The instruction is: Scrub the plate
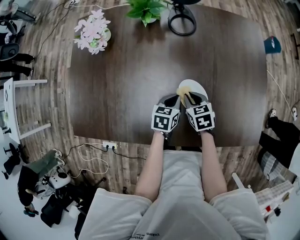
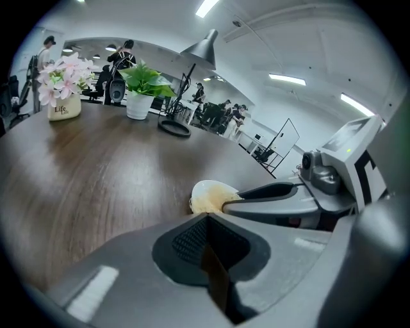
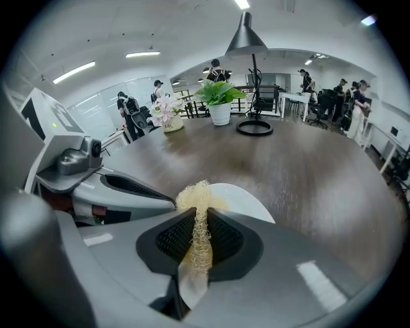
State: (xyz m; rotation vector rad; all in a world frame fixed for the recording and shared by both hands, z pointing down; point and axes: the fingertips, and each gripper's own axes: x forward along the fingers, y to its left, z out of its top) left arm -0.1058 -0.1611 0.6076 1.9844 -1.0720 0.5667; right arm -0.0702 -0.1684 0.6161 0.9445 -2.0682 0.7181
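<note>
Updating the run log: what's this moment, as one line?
right gripper shut on scrubber | scrubber over plate | left gripper shut, empty, beside plate

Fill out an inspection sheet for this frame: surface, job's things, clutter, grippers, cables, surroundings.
Surface: dark wooden table.
Job's things: white plate near the table's front edge; yellowish fibrous scrubber over it.
Clutter: flower pot, green plant and lamp base at the far edge.
Grippers: right gripper, fingers shut on the scrubber; left gripper, fingers shut, nothing between them, beside the plate.
Cables: power strip with its cord on the floor.
Surroundings: plank floor; people in the background.
</note>
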